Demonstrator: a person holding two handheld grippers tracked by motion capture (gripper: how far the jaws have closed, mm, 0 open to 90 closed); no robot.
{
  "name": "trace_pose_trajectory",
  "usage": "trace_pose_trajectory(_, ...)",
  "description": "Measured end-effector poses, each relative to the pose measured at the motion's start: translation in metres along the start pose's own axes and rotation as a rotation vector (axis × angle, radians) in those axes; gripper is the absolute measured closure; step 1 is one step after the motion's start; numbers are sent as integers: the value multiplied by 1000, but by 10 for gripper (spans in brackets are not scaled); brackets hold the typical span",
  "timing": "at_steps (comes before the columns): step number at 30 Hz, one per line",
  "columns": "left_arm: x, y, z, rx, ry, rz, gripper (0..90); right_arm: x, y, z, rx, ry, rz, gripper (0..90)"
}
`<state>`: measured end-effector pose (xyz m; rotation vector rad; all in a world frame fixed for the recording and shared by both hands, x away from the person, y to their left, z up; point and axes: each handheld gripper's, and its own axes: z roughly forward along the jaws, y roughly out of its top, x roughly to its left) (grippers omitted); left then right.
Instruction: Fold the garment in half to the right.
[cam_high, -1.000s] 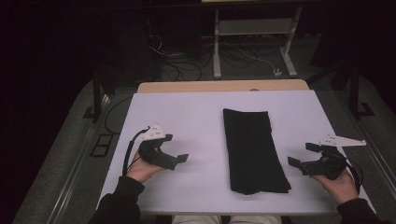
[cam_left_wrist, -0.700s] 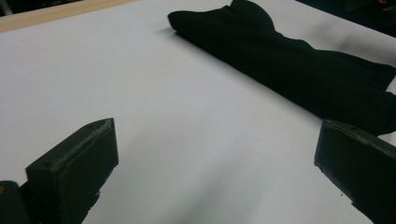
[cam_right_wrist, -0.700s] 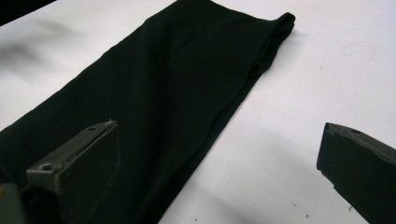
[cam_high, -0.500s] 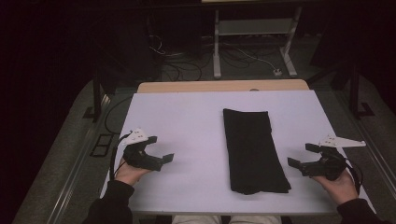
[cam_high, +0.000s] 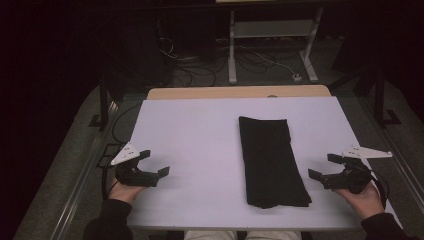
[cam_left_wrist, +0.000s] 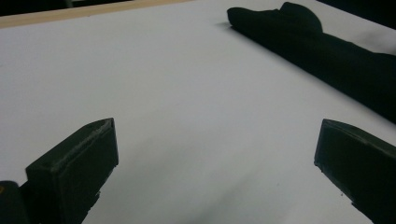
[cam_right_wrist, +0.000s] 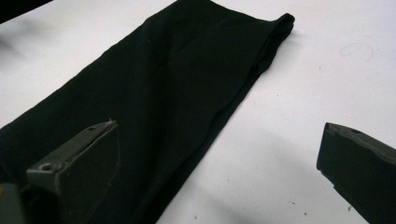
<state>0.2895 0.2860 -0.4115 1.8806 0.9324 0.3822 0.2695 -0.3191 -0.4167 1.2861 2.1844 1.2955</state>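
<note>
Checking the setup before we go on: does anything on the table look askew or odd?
Nothing much stands out. The folded black cloth lies flat on the white table, slightly angled. Both the left gripper and the right gripper are open, apart from it.

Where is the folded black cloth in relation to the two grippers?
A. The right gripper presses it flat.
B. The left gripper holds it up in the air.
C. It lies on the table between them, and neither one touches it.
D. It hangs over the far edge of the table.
C: the folded black cloth lies flat on the table, with the left gripper and right gripper open on either side, apart from it.
</note>
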Motion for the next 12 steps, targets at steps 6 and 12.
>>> trace_pose_trajectory(6, 8, -11, -9, 7, 35, -31, 0, 0, -1, 0, 6, -3, 4, 0)
trace_pose_trajectory(12, 10, -14, -12, 2, 39, -40, 0, 0, -1, -1, 2, -7, 2, 0)
